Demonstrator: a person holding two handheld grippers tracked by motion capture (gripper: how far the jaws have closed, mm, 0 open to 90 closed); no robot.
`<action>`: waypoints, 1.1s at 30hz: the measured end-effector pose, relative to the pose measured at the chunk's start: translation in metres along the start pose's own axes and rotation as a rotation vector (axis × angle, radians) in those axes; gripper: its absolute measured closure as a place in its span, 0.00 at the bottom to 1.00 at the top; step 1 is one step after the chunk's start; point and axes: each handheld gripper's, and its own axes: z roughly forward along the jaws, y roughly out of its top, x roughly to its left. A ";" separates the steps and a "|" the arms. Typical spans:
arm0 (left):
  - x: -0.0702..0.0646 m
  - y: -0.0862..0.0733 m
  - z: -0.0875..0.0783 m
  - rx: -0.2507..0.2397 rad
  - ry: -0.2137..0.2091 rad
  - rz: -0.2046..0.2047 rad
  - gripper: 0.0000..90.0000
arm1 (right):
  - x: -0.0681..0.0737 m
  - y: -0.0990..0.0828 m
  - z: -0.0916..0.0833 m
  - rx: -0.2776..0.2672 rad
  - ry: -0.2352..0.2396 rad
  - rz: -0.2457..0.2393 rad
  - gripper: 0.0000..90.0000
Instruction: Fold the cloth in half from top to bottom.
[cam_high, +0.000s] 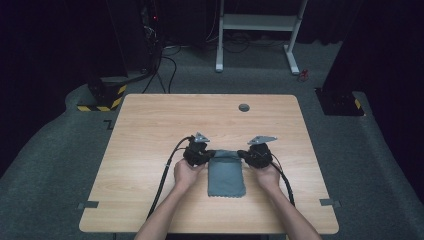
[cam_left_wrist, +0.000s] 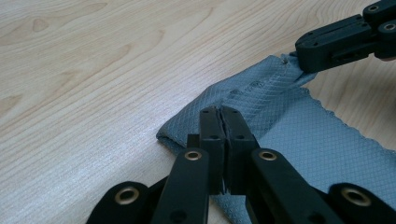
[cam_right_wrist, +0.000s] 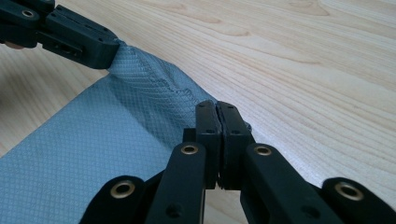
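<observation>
A folded grey-blue cloth (cam_high: 226, 175) lies on the wooden table (cam_high: 150, 130), near its front middle. My left gripper (cam_high: 206, 156) is shut on the cloth's far left corner, and my right gripper (cam_high: 245, 154) is shut on its far right corner. In the left gripper view the closed jaws (cam_left_wrist: 222, 122) pinch the cloth's (cam_left_wrist: 327, 144) folded edge, with the other gripper (cam_left_wrist: 345, 39) clamped on the far corner. The right gripper view shows my jaws (cam_right_wrist: 217, 119) closed on the cloth's (cam_right_wrist: 84, 154) hem and the left gripper (cam_right_wrist: 70, 39) gripping the opposite corner.
A small round grey grommet (cam_high: 244, 107) sits in the table near its far edge. Cables trail from both grippers toward the front edge. Beyond the table stand a white desk frame (cam_high: 260, 30) and dark equipment on the carpet.
</observation>
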 end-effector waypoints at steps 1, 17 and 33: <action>0.000 -0.001 -0.001 -0.008 0.000 0.001 0.98 | 0.001 -0.001 -0.001 0.001 0.003 -0.001 0.99; -0.005 -0.018 -0.007 -0.040 -0.013 -0.013 0.98 | 0.011 -0.009 -0.008 -0.006 0.028 -0.029 0.99; -0.013 -0.028 -0.012 -0.054 -0.025 -0.003 0.98 | 0.016 -0.019 -0.016 -0.022 0.058 -0.037 0.99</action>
